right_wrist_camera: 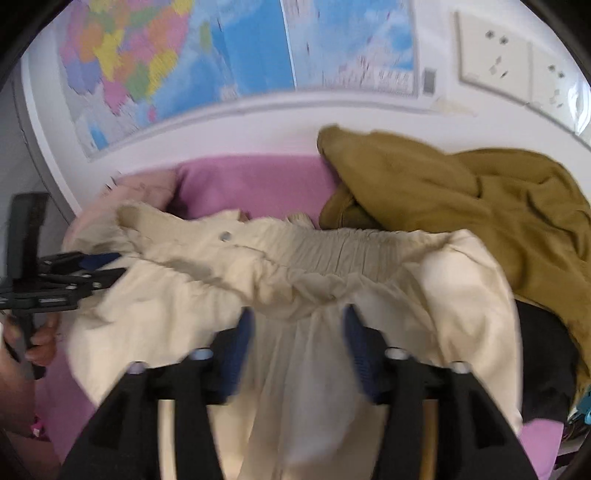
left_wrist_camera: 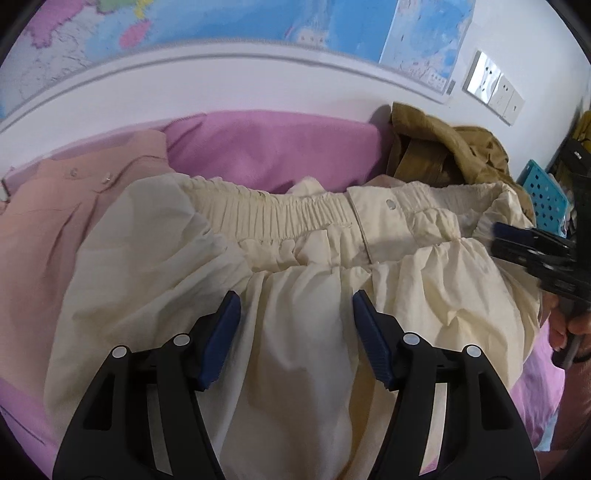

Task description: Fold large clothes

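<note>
Cream trousers (left_wrist_camera: 295, 266) with a gathered elastic waistband (left_wrist_camera: 273, 218) lie on a pink sheet (left_wrist_camera: 273, 147), waist toward the wall. My left gripper (left_wrist_camera: 297, 306) hangs open just above the cloth below the waistband, blue pads apart, nothing pinched. In the right wrist view the same trousers (right_wrist_camera: 295, 280) spread below my right gripper (right_wrist_camera: 297, 325), which is open too, its blurred pads apart over the fabric. The right gripper (left_wrist_camera: 532, 251) also shows at the right edge of the left wrist view, the left gripper (right_wrist_camera: 96, 269) at the left edge of the right wrist view.
A peach buttoned garment (left_wrist_camera: 55, 206) lies left of the trousers. A mustard-brown garment (right_wrist_camera: 461, 199) is heaped at the back right. A turquoise perforated basket (left_wrist_camera: 546, 195) stands far right. The white wall carries a map (left_wrist_camera: 221, 22) and sockets (left_wrist_camera: 495, 85).
</note>
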Demonstrator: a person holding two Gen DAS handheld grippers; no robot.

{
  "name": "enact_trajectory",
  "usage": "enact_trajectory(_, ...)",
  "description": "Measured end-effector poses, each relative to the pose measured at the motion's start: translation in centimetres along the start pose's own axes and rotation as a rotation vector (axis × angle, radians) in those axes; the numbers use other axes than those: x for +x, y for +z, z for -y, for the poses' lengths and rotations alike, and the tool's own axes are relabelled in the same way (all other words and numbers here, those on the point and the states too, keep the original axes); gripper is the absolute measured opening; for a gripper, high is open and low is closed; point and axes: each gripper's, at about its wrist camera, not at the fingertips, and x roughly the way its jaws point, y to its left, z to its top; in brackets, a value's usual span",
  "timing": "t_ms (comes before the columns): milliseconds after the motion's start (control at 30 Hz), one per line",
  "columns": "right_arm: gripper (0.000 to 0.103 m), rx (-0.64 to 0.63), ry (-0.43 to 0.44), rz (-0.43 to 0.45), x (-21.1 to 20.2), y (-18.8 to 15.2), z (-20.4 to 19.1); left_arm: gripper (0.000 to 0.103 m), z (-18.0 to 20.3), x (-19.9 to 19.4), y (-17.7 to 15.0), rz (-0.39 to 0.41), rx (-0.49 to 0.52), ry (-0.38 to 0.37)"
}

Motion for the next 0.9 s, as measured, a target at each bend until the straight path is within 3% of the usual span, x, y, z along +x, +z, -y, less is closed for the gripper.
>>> enact_trajectory(133,0.062,0.014,0.004,0.042,-2.8,-1.0,0.2,0.066,0.3,-1.5,-0.6,0.038,0.013,0.040)
enact_trajectory(233,0.062,0.055,0.021,0.026,-3.2,-1.8,0.9,0.069,-0.1,-3.0,-1.1,0.075,0.019,0.081)
enact_trajectory(367,0.060,0.062,-0.076,-0.006,-1.6,-2.2,2.2,0.069,-1.6,-4.6,-1.7,0.100,0.006,0.093)
enact_trajectory(500,0.060,0.182,-0.041,-0.078,2.0,-2.4,5.3,0.065,-4.9,-3.5,-2.0,0.059,-0.050,0.072)
enact_trajectory(633,0.062,0.232,-0.032,-0.101,3.6,-2.5,6.0,0.062,-6.1,-1.8,-1.7,0.035,-0.059,0.122)
enact_trajectory(767,0.065,0.265,0.014,-0.057,0.1,-3.2,5.7,0.066,-5.4,-4.0,-2.5,0.075,-0.051,0.107)
enact_trajectory(900,0.076,0.319,0.109,0.026,-5.7,-6.0,5.8,0.072,-6.4,-8.3,-5.6,0.145,-0.087,0.060)
